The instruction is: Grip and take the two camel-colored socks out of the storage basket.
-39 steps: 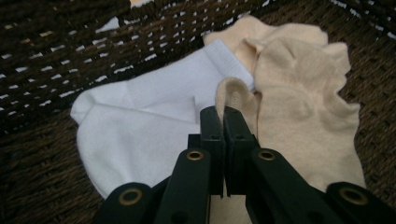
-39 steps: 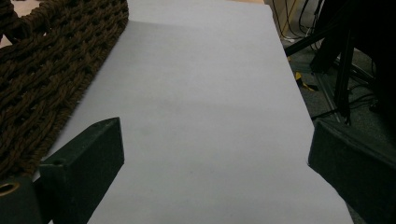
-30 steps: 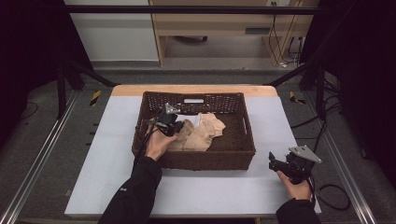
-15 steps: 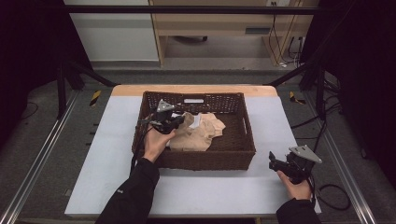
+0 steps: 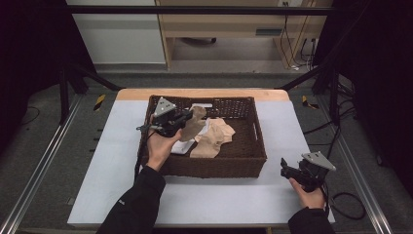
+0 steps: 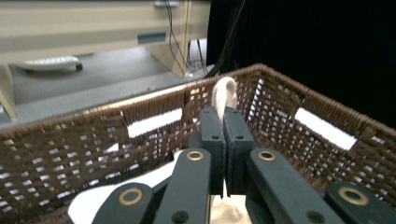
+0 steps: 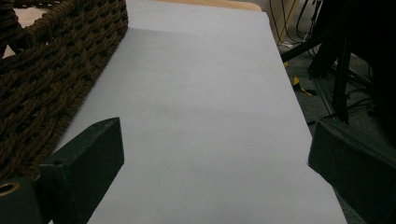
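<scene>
High view: left gripper (image 5: pixel 187 117) clenched on tan sock (image 5: pixel 194 124) over wicker basket (image 5: pixel 258 146); sock hangs long axis roughly up-down, top fold poking past jaw tips. Lower end hidden behind gripper in left gripper view. Vs earlier: sock lifted off pile. Right gripper (image 5: pixel 287 171) released, on table (image 5: pixel 97 161).

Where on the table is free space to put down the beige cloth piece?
Bare grey table surface lies in front of the brown wicker basket, and left of it. The right strip holds the right hand-held gripper. Inside the basket, beige cloth pieces and the left hand-held gripper crowd it.
</scene>
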{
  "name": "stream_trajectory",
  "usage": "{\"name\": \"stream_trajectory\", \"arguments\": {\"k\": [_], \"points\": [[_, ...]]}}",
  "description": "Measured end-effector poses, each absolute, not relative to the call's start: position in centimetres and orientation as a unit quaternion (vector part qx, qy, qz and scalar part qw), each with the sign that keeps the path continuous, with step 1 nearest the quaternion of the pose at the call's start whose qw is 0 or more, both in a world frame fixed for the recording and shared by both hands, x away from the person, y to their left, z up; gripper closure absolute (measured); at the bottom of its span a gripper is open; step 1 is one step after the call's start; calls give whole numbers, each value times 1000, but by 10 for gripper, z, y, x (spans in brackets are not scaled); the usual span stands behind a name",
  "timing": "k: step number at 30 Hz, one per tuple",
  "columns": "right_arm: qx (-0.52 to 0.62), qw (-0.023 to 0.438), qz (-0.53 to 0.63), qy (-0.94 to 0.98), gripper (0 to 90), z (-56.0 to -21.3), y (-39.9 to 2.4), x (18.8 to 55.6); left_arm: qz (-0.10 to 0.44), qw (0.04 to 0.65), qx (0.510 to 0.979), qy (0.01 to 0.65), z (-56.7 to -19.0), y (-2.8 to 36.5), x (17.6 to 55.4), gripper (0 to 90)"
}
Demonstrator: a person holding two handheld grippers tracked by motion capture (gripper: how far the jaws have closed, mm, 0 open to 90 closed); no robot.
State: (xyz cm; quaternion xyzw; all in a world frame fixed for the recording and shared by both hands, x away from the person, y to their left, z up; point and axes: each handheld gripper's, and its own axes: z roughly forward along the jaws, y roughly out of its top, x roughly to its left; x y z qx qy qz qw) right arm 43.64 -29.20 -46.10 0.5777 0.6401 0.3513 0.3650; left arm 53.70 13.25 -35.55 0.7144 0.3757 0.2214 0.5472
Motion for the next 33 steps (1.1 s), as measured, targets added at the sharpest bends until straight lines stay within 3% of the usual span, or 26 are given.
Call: {"name": "stream_trajectory", "arguments": {"k": [13,33], "points": [[576,368,353,639,39,-459,-293,435,227,580,705,341,-319,132,509,878],[570,367,355,644,40,-458,-290,432,217,625,687,300,-293,148,447,878]]}}
